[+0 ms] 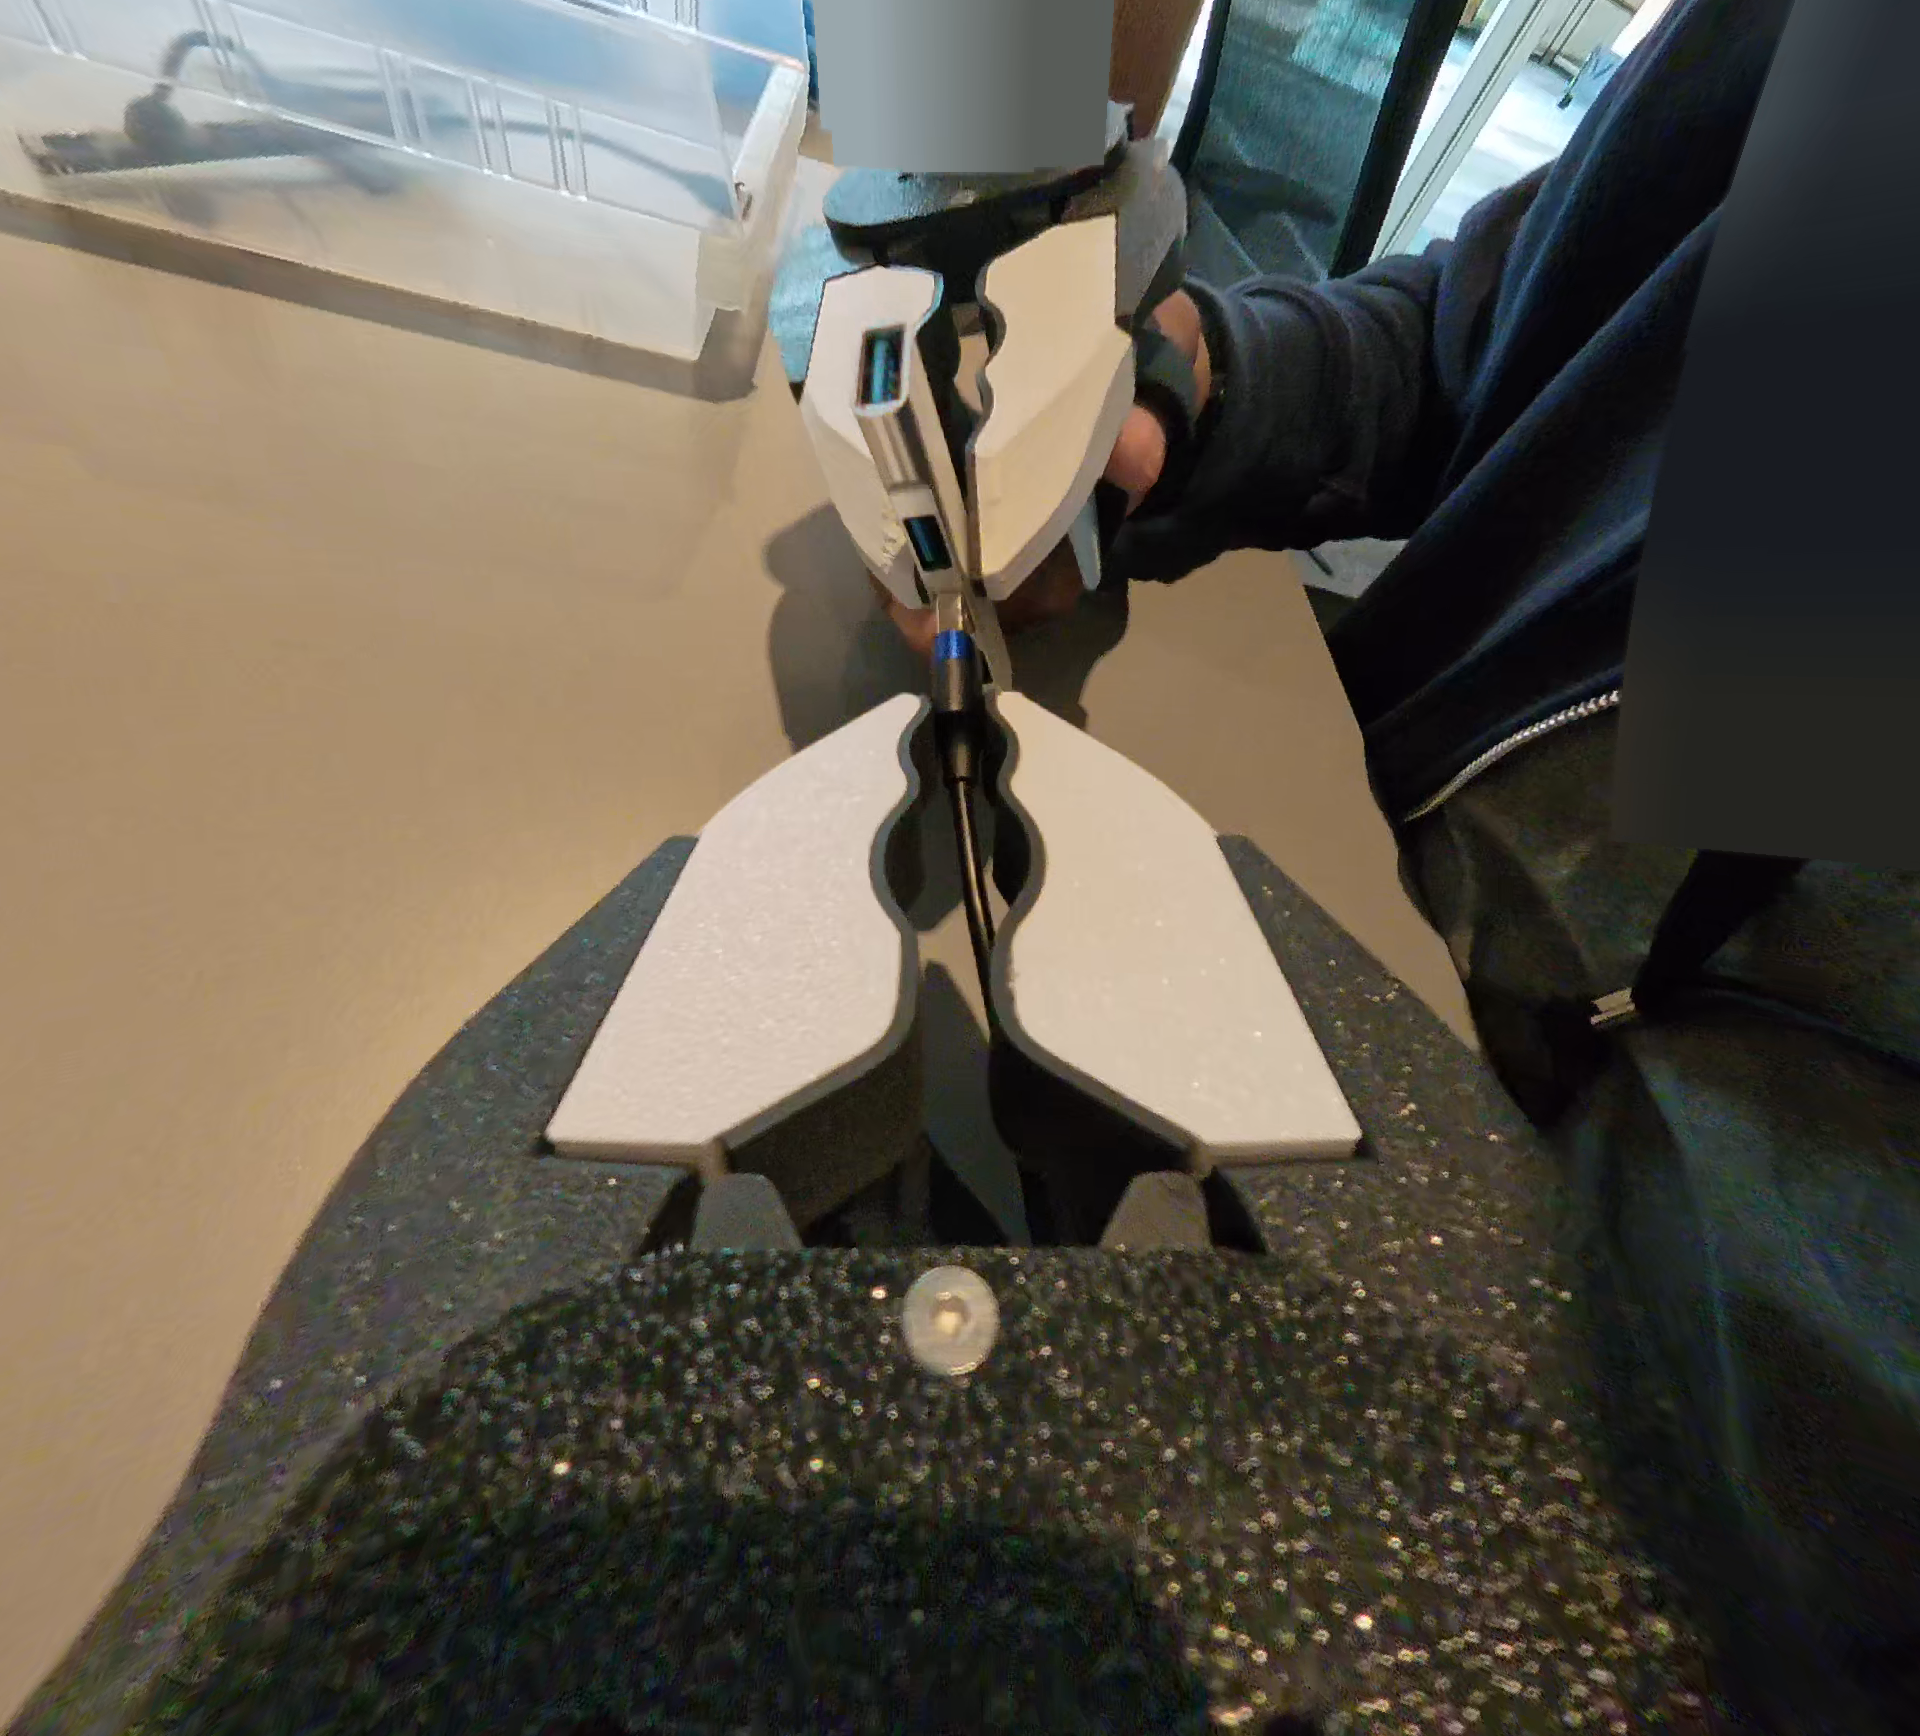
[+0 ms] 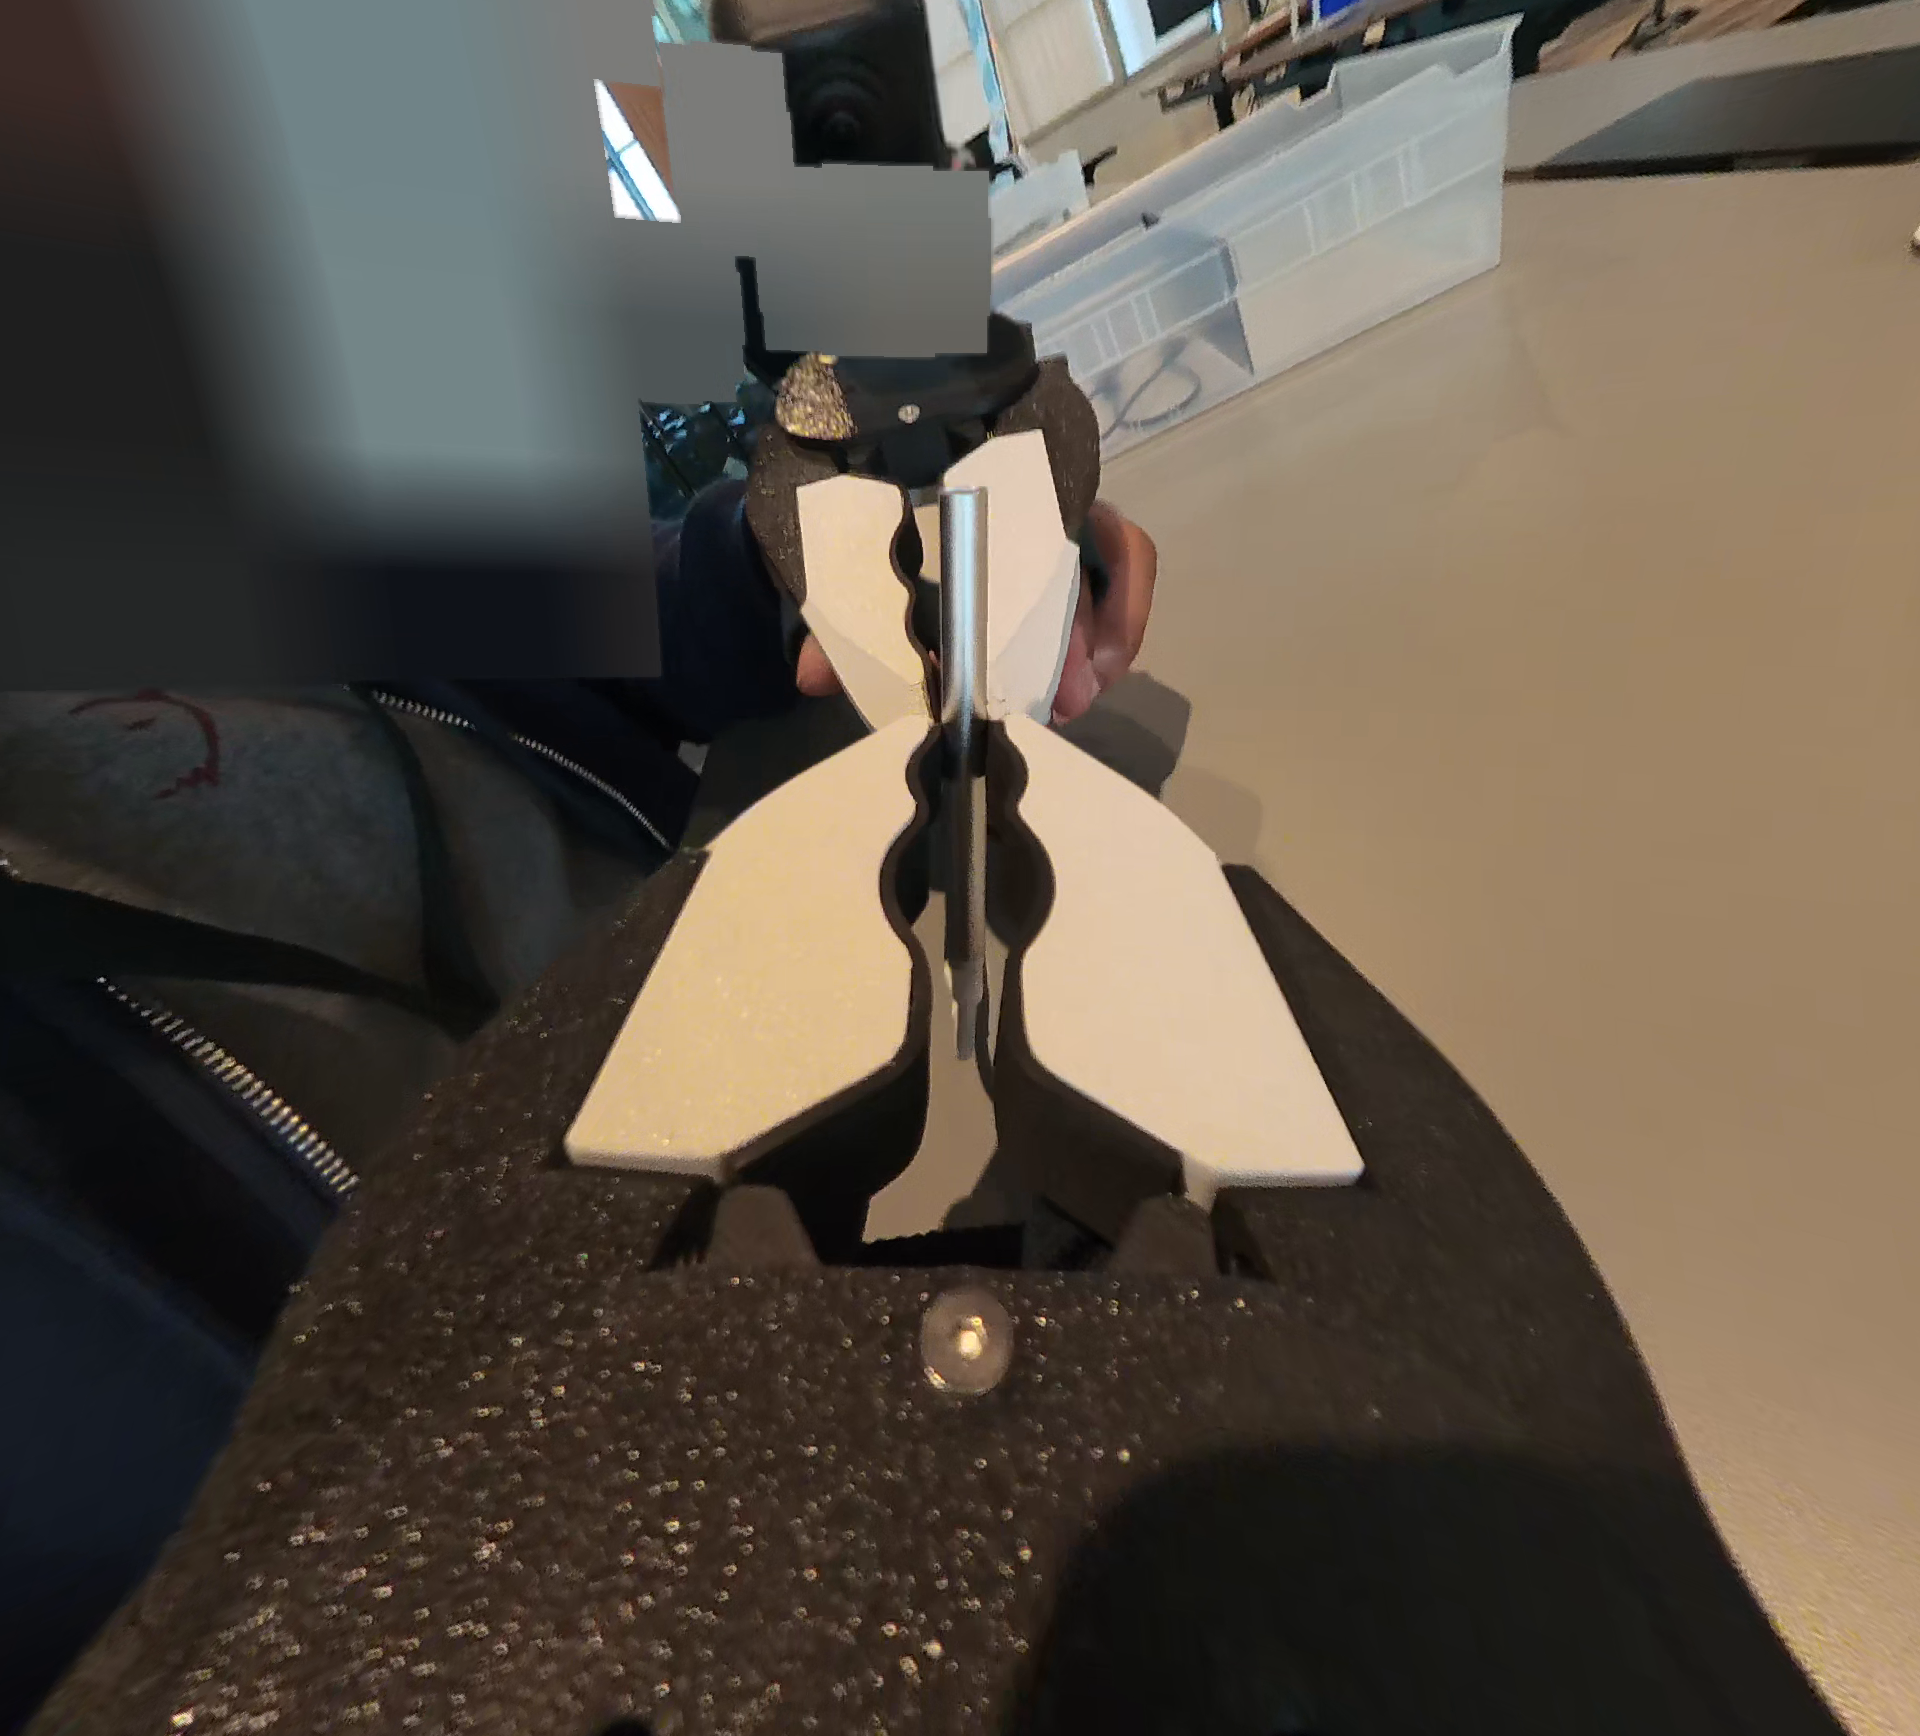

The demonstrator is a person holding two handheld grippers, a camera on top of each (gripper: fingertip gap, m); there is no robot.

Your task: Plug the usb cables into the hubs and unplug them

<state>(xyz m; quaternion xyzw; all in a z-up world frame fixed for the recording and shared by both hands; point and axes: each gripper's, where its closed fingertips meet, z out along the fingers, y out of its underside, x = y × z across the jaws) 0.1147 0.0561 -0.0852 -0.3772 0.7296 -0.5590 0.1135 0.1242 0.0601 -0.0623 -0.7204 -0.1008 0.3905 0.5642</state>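
My left gripper (image 1: 961, 710) has its two white fingers (image 1: 800, 907) closed on one black usb cable (image 1: 971, 865), pinching the dark plug body just behind its blue ring; the cord runs back between the fingers toward the camera. My right gripper (image 2: 961, 730) clamps the one silver hub (image 2: 961, 606) edge-on, so from its own view I see only a thin metal strip standing between the tips. From the left view the hub shows two blue-lined ports on its near side — both open — and the cable's metal tip meets the hub's lower end, though I cannot tell how deep it sits. The two grippers face each other tip to tip above the beige table (image 1: 364, 647). Farther off stands one clear plastic bin (image 1: 436, 76) holding dark cables, blurred. A person's dark sleeve (image 1: 1455, 439) reaches in behind the right gripper.
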